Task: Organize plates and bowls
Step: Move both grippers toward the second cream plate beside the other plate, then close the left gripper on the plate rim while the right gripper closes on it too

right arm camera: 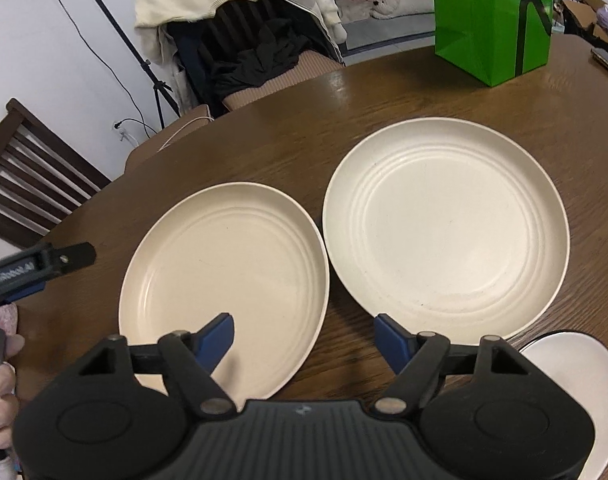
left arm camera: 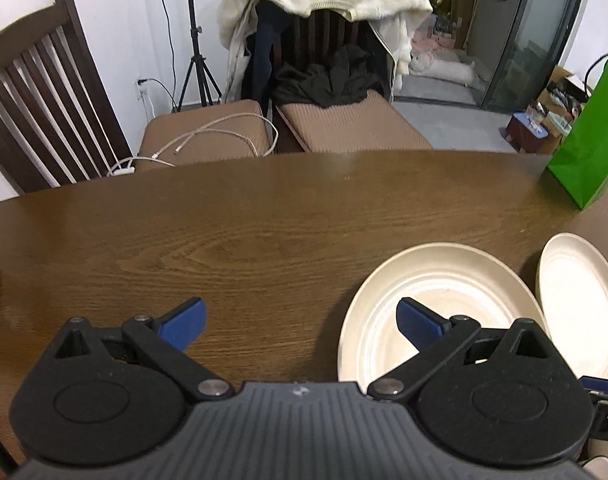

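Two cream plates side by side on the brown wood table, both right way up, flat, empty, w/ raised concentric rings inside. Left plate (right arm camera: 227, 276) sits nearer, rim just beside the right plate (right arm camera: 444, 224), maybe touching, can't tell. Right one sits a bit further back, faint dark specks on its near inner slope. Third piece, a white dish w/ dark rim (right arm camera: 576, 384), lies at the near right, partly tucked under the right plate's near edge; mostly cut off, plate or bowl unclear.
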